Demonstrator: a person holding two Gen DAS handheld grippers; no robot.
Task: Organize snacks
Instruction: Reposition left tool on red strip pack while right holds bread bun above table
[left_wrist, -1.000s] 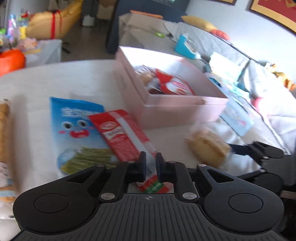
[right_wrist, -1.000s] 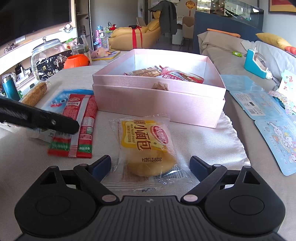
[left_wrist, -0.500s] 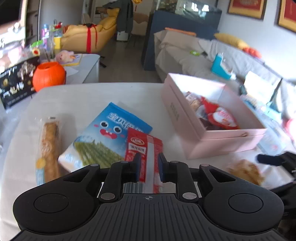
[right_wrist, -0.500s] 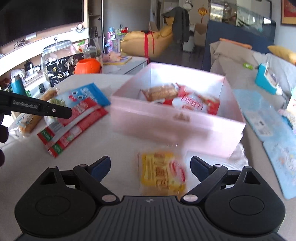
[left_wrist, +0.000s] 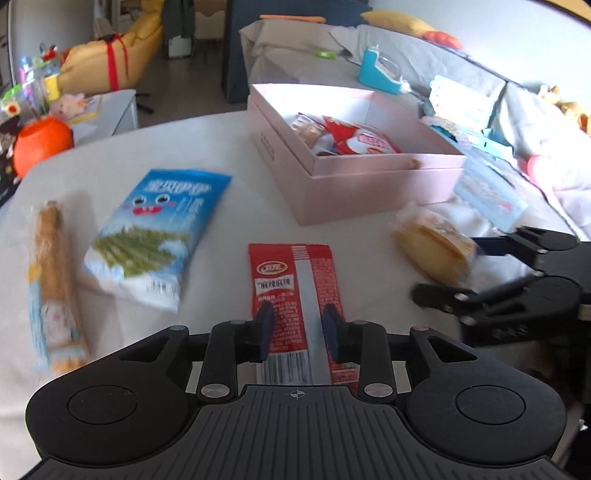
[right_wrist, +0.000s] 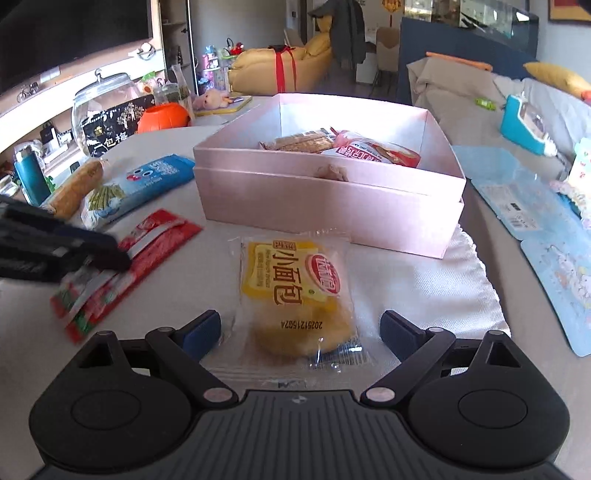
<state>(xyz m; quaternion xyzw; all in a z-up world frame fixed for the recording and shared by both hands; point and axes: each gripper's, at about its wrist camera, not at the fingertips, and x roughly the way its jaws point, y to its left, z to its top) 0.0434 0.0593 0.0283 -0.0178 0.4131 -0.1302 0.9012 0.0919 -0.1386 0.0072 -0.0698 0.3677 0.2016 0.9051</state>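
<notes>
Left gripper (left_wrist: 297, 326) straddles the near end of the red packet (left_wrist: 295, 295), jaws opening, packet lying between the blue pads (left_wrist: 265, 325), no squeeze visible. Packet is long and flat, red with a silver stripe down the middle, white barcode panel at the near end, lying flat on the worktop (left_wrist: 147, 155).

Right gripper (right_wrist: 300, 332) has jaws wide apart around the bread pack (right_wrist: 299, 295), pads clear of it on both sides. Pack is a clear wrapper with a yellow label, red oval logo, a date code, and a round bun inside. It lies flat, partly on a white cloth (right_wrist: 424, 280), just in front of the pink box (right_wrist: 332, 192).

Box is open, already holding several wrapped snacks (right_wrist: 354, 149), red-and-white and brown ones.

Left of the red packet: blue bag (left_wrist: 159, 232) with a cartoon face and green sticks printed on it, then a long stick-shaped bread in a clear wrapper (left_wrist: 55, 280) at the worktop edge. Both lie flat, apart from each other.

Beyond the worktop: orange pumpkin-shaped pot (right_wrist: 164, 116) and glass jar (right_wrist: 103, 107).
</notes>
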